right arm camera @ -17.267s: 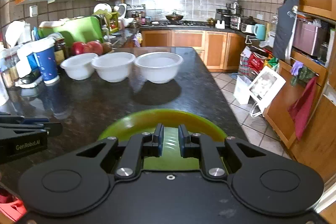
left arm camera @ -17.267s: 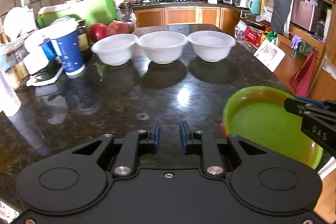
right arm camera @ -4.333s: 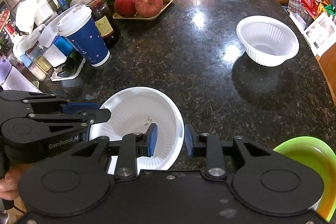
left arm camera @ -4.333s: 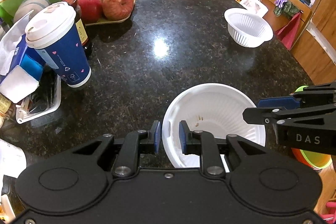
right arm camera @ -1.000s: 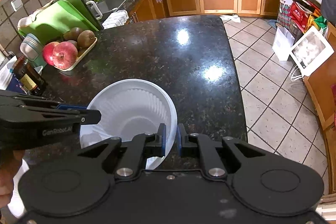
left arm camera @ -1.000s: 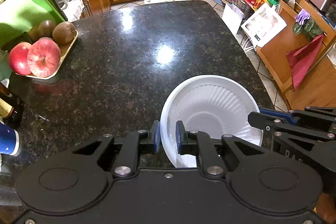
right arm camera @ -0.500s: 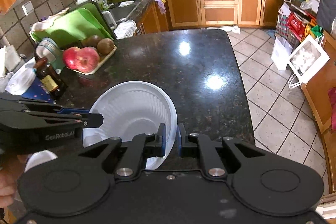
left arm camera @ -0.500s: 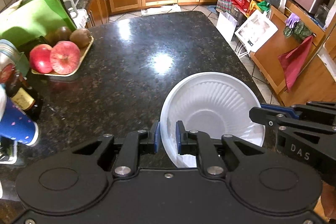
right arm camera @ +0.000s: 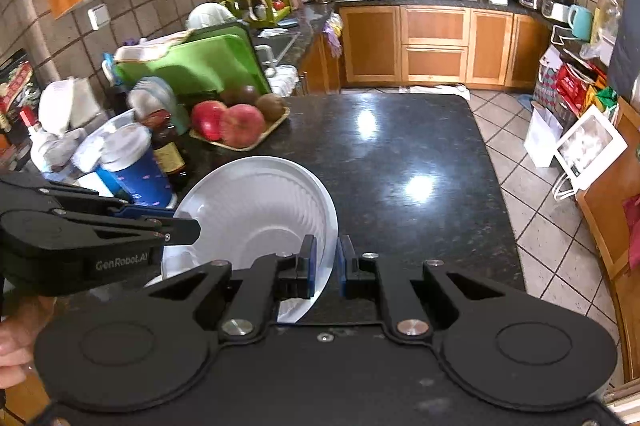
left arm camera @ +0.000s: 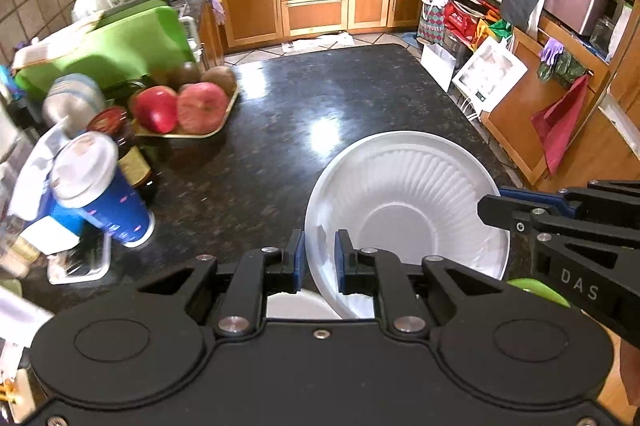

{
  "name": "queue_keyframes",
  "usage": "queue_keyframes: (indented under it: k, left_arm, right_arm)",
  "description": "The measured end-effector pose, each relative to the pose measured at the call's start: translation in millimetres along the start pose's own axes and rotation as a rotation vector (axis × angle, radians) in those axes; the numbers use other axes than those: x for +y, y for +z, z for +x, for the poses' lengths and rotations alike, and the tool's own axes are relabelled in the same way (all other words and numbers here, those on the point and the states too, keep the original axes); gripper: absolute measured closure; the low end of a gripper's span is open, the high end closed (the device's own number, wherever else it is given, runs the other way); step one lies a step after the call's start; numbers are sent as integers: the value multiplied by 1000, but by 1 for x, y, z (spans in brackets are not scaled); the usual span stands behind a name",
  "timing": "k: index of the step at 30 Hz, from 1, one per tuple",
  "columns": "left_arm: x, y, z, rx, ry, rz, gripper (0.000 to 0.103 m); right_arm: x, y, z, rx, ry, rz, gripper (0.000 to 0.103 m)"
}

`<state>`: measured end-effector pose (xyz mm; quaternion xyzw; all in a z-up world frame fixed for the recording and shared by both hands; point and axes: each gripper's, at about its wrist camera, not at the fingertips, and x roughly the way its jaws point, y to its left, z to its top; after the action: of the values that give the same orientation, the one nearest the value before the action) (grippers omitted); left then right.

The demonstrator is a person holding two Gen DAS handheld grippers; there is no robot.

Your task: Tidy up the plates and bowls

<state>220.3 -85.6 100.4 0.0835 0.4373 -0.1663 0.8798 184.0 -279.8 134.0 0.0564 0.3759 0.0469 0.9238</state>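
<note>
Holding the same white bowl [left arm camera: 404, 198] from two sides, both claws are clamped tight on its rim. Going left to right, the left claw [left arm camera: 319, 258] pinches the rim at about 7 o'clock on the bowl, with one blue pad inside and one outside. The bowl is up in the air, tipped a bit, above the black tabletop [left arm camera: 320, 98]. Under it, near the left claw, peeks the edge of another white bowl [left arm camera: 300, 304], and a bit of a green plate [left arm camera: 536, 290] shows at 5 o'clock. Far over at 9 o'clock stand a blue cup [left arm camera: 100, 194] with a white lid and a dark bottle [left arm camera: 128, 154], and at 10 o'clock a tray of apples [left arm camera: 180, 110] sits on the tabletop. The right claw [right arm camera: 325, 266] bites the rim at about 5 o'clock on the bowl in its own view. A bit of a hand [right arm camera: 16, 342] shows at the left edge there.
</note>
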Motion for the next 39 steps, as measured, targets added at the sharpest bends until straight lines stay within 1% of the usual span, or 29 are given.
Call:
queue_keyframes:
  k: [9,13,22,39]
  left_arm:
    - [34,-32,-26,0,-4,6,83]
    - [45,-43,-27,10,-11,11,83]
    - [60,-62,-17,53,-45,3,83]
    - [76,-74,16,132,-65,-27,83]
  right_arm:
    - [47,-24,-12,30,29,-26,90]
    - [59,-35,-13,57,36,-32,90]
    - [72,-46,3,117,25,-22,90]
    - [79,-53,38,217,40,-38,90]
